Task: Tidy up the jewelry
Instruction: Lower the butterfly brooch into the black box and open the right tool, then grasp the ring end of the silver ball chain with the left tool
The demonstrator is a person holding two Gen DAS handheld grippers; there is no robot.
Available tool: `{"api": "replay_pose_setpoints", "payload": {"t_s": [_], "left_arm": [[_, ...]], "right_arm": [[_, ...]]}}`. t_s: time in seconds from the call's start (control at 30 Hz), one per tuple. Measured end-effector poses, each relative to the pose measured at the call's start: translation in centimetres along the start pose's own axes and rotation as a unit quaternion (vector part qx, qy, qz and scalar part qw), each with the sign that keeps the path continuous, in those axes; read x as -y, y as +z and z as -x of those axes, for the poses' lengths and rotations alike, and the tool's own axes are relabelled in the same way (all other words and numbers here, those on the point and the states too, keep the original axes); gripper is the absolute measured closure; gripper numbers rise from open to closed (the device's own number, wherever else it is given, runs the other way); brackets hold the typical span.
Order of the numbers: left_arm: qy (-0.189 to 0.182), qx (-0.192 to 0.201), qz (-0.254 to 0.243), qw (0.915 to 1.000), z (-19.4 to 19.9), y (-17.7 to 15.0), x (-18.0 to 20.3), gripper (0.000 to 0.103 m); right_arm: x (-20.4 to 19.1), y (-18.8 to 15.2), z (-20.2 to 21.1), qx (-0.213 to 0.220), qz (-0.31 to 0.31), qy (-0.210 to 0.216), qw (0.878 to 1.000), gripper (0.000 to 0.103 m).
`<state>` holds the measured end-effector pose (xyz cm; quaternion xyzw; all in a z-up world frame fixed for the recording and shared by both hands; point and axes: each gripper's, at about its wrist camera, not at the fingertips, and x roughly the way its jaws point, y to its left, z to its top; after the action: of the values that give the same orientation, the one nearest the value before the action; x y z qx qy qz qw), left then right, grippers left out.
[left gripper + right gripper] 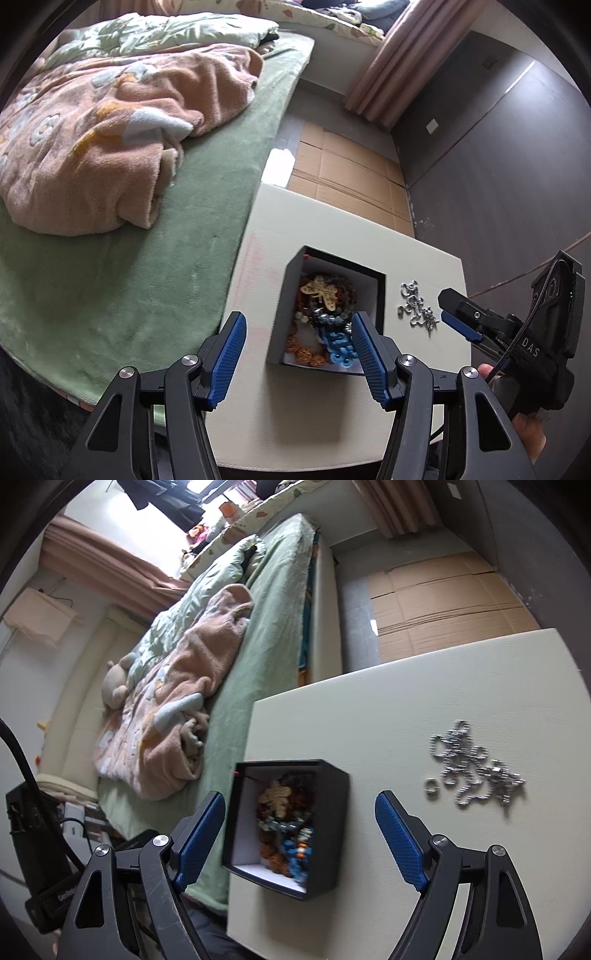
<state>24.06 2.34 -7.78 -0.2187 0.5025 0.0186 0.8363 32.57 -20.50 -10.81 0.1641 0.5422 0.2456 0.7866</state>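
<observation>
A black jewelry box (284, 314) with a white lining sits on the cream table (280, 413). It holds a pile of beaded jewelry (325, 314), with a cream butterfly piece on top. It also shows in the right wrist view (330, 823). A silver chain (417, 306) lies loose on the table right of the box, also in the right wrist view (476, 768). My left gripper (299, 354) is open and empty, above the box's near edge. My right gripper (301, 838) is open and empty, above the box; in the left wrist view it (458, 314) hovers beside the chain.
A bed with a green sheet (147, 295) and a crumpled pink blanket (110, 147) borders the table's left side. Flattened cardboard (351, 173) covers the floor beyond the table. A grey wall (498, 166) and pink curtain (384, 74) stand at the right.
</observation>
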Motion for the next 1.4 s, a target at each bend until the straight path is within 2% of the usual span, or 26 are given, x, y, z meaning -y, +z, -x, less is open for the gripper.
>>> {"api": "replay_pose_setpoints", "payload": {"t_s": [0.1, 0.17, 0.3, 0.37, 0.57, 0.67, 0.77, 0.83, 1.0, 1.07, 1.13, 1.23, 1.4], "left_arm": [[-0.004, 0.003, -0.018, 0.9998, -0.3, -0.3, 1.8, 0.042], [-0.007, 0.003, -0.030, 0.9995, -0.6, -0.4, 3.1, 0.042], [-0.007, -0.003, -0.052, 0.9986, -1.6, -0.5, 5.7, 0.042], [-0.008, -0.007, -0.066, 0.9978, -2.3, -0.5, 7.0, 0.042], [0.006, -0.022, -0.099, 0.9948, -4.6, -0.7, 10.6, 0.042], [0.002, -0.035, -0.112, 0.9931, -5.9, -0.7, 12.3, 0.042], [0.013, -0.046, -0.136, 0.9896, -7.1, -0.9, 14.1, 0.042], [0.014, -0.051, -0.148, 0.9876, -7.9, -1.0, 15.0, 0.042], [0.024, -0.073, -0.162, 0.9838, -10.5, -1.3, 16.4, 0.043], [0.031, -0.074, -0.173, 0.9817, -11.5, -1.4, 17.0, 0.049], [0.032, -0.084, -0.174, 0.9807, -12.5, -1.4, 17.2, 0.064], [0.045, -0.093, -0.178, 0.9786, -14.1, -1.3, 17.5, 0.074], [0.055, -0.108, -0.174, 0.9774, -16.2, -1.2, 17.2, 0.079]], "right_arm": [[1.4, -0.1, 1.5, 0.011, -0.010, -0.002, 1.000, 0.018], [2.6, -0.2, 2.4, 0.019, -0.018, -0.011, 1.000, 0.010], [4.8, -0.2, 3.9, 0.031, -0.032, -0.032, 0.998, 0.008], [5.6, -0.3, 4.5, 0.036, -0.033, -0.038, 0.998, 0.000], [8.3, -0.5, 5.7, 0.033, -0.043, -0.064, 0.996, 0.000], [10.2, -0.4, 6.5, 0.034, -0.071, -0.059, 0.995, 0.000], [12.0, -0.2, 7.6, 0.050, -0.102, -0.061, 0.992, 0.000], [12.8, 0.0, 8.3, 0.060, -0.104, -0.081, 0.989, 0.000], [13.7, 0.2, 9.3, 0.076, -0.111, -0.079, 0.988, 0.000], [13.7, 0.2, 9.5, 0.080, -0.103, -0.088, 0.988, 0.000], [13.8, 0.2, 9.5, 0.077, -0.099, -0.093, 0.988, 0.000], [14.0, 0.2, 9.4, 0.074, -0.098, -0.098, 0.988, 0.000], [14.3, 0.2, 9.5, 0.076, -0.101, -0.098, 0.987, 0.000]]}}
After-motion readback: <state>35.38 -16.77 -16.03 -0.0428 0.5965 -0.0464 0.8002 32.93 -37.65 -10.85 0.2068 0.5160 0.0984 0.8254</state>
